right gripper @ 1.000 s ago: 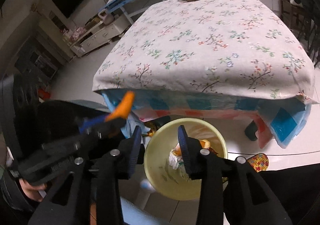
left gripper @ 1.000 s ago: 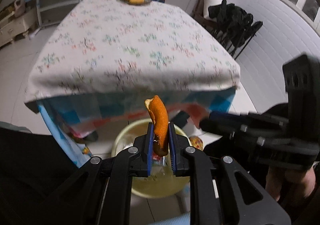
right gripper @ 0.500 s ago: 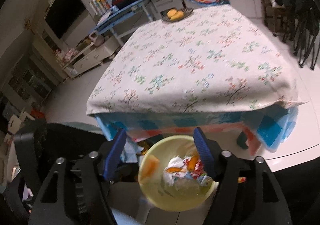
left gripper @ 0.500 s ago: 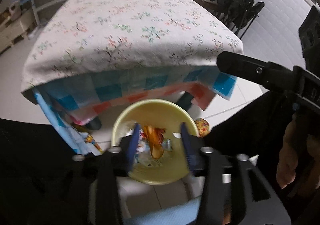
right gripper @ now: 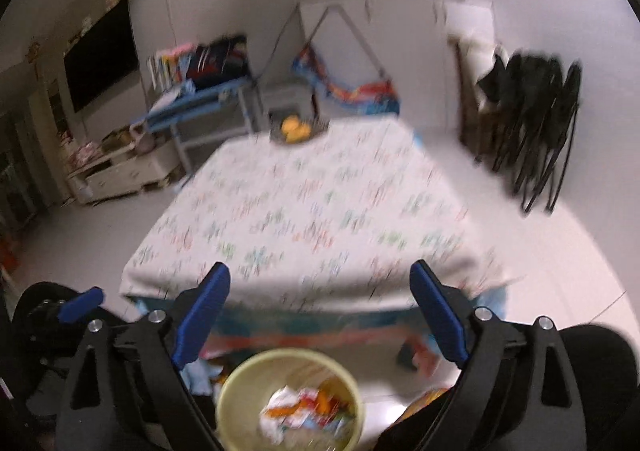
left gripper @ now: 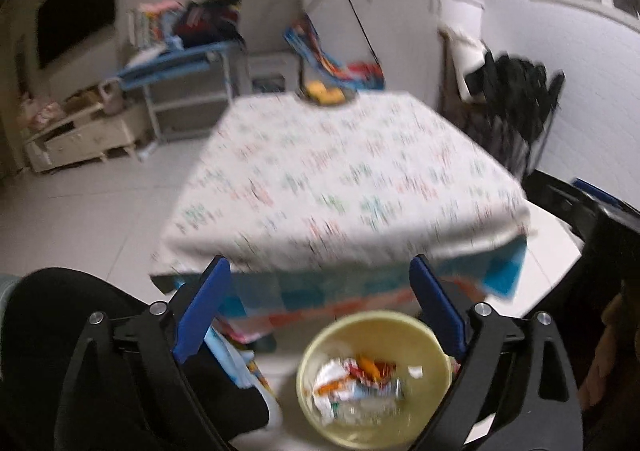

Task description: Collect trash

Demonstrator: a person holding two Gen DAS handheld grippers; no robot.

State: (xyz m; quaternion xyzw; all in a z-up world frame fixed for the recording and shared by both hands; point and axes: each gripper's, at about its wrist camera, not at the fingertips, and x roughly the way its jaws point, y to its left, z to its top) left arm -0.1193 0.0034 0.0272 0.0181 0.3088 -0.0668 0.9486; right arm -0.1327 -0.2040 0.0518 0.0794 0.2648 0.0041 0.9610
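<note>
My left tool (left gripper: 320, 291) is spread wide with nothing between its blue pads (left gripper: 202, 309). My right tool (right gripper: 320, 295) is spread just as wide and carries nothing. Below and just ahead of both sits the yellow bin (left gripper: 316, 351) on the floor, trash (left gripper: 360, 383) piled inside it. Beyond the tools stands the worktop (left gripper: 340, 179) under its flowered cloth, a fruit dish (left gripper: 326, 95) at its far edge.

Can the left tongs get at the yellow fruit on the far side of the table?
Probably not from here. The left tongs hang open over the yellow bin, and the whole table lies between them and the fruit.
</note>
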